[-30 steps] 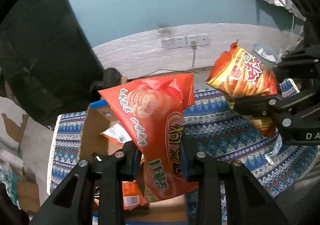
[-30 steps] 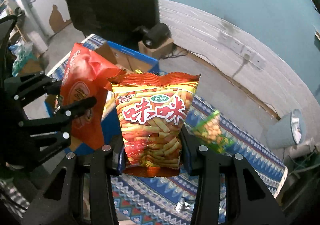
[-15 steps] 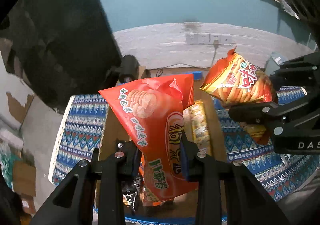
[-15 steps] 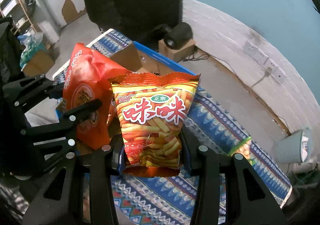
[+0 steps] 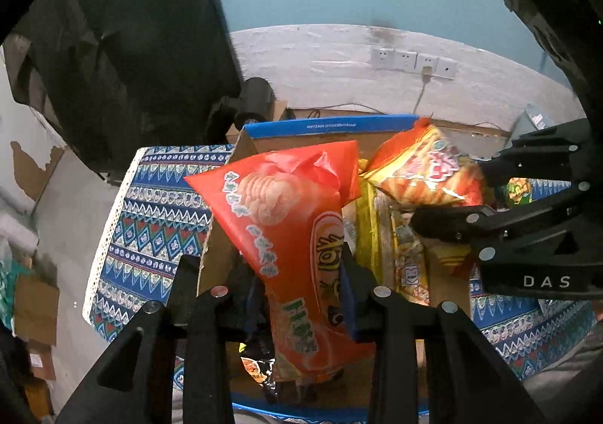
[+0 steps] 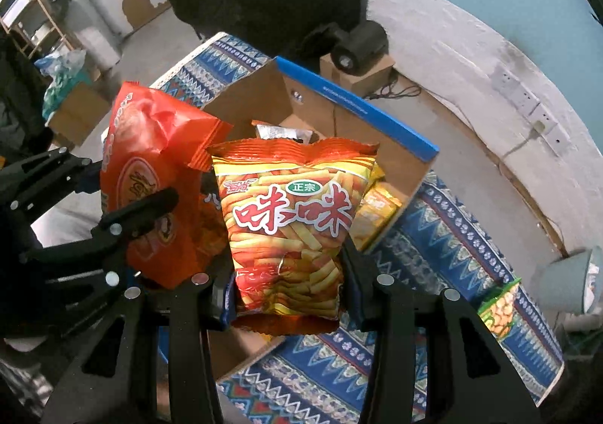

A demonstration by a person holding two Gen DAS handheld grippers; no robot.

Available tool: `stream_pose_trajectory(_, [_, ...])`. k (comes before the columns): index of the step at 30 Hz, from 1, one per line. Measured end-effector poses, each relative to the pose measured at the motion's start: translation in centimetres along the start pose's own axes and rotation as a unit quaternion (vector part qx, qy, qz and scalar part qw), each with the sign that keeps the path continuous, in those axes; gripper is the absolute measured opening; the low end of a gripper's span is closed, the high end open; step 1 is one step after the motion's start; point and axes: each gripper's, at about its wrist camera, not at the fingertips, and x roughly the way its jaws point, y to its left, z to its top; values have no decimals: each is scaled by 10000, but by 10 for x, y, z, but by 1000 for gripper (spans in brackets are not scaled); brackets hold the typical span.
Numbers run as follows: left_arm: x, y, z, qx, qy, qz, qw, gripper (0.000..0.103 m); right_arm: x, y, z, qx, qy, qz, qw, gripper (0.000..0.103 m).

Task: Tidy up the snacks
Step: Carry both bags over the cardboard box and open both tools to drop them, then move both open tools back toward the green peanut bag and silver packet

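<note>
Red-orange cracker bag [image 5: 301,235]: held between the fingers of the left gripper [image 5: 297,296], which are opening; the bag is still between the pads, hanging over the box.
Yellow-red stick-snack bag [image 6: 290,224]: held between the fingers of the right gripper [image 6: 286,296], which are also opening, with the bag still between them; positioned upright over the box, just beside the cracker bag.
Cardboard box with blue rim [image 6: 358,103]: stood on the patterned cloth [image 6: 452,235]; open at the top.
Box contents: several yellow packets [image 6: 377,205] and a silver-edged packet [image 6: 282,132] are seen already inside; a dark packet [image 5: 256,367] is seen low in the box in the left wrist view.
Outstanding item: one green snack bag [image 6: 499,307] is left on the cloth, well apart from the box.
Progress: judged well advanced; part of the stock is boxed, two bags are at the point of release, and one bag at least is still to be collected.
Risk: both bags are being lowered side by side; crowding at the box mouth is judged possible.
Surroundings: a socket strip [image 5: 412,62] is fixed on the wall behind.
</note>
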Motion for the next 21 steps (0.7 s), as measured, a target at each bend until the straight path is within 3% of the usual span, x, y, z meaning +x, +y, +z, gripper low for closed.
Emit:
stream_pose_trajectory(2, [1, -1, -1, 36, 12, 35, 10000, 51, 3, 1, 1, -7, 51, -13, 10000, 46])
stream_pose_trajectory(5, [-2, -1, 0, 47, -71, 162, 9998, 67, 3, 0, 0, 50, 40, -30, 10000, 59])
stream_pose_trajectory(7, [-5, -1, 0, 45, -139, 205, 9997, 72, 1, -2, -1, 94, 21, -64, 9999, 62])
stream_pose_trajectory(13, [-13, -8, 4, -13, -181, -10, 9998, 76, -10, -16, -12, 369, -21, -206, 9991, 72])
stream_pose_trajectory(21, [-20, -47, 8, 329, -204, -240, 9990, 76, -30, -47, -49, 807, -3, -387, 9960, 73])
